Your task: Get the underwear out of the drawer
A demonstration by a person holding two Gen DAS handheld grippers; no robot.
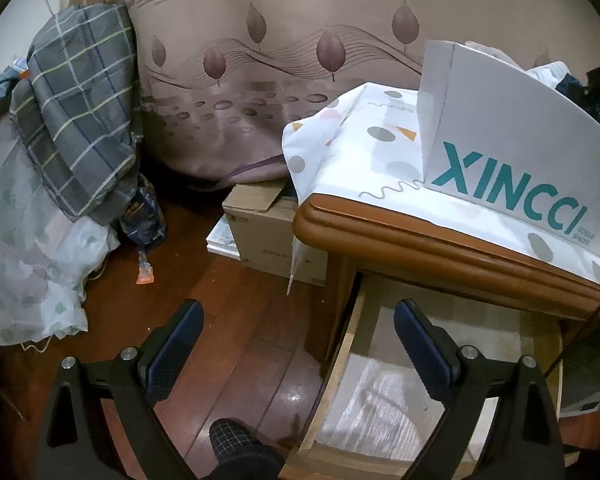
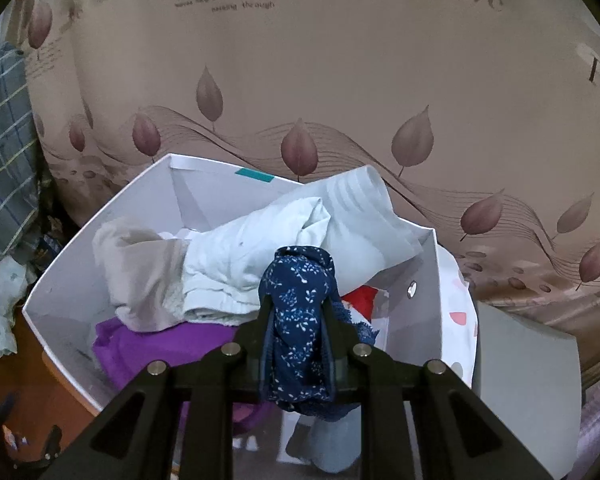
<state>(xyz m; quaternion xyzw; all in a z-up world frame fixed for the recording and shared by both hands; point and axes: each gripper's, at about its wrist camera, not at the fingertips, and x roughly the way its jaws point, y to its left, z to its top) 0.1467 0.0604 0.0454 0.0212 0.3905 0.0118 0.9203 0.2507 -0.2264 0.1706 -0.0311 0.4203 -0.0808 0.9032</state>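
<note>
Navy floral underwear (image 2: 298, 320) pinched in right hand-held gripper (image 2: 298, 312), above white box (image 2: 424, 300) rim; box nearly full of clothes. Left hand-held gripper (image 1: 298, 344) spread, empty, over open drawer (image 1: 380, 392). Drawer front cut off by frame; worktop (image 1: 380, 232) edge overhangs.

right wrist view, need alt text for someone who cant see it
The right gripper is shut on navy floral underwear, over an open white box heaped with white, beige and purple clothes. A leaf-patterned curtain hangs behind.

Glossy wooden floor (image 1: 236, 344); printed cloth underwear (image 2: 298, 292)
</note>
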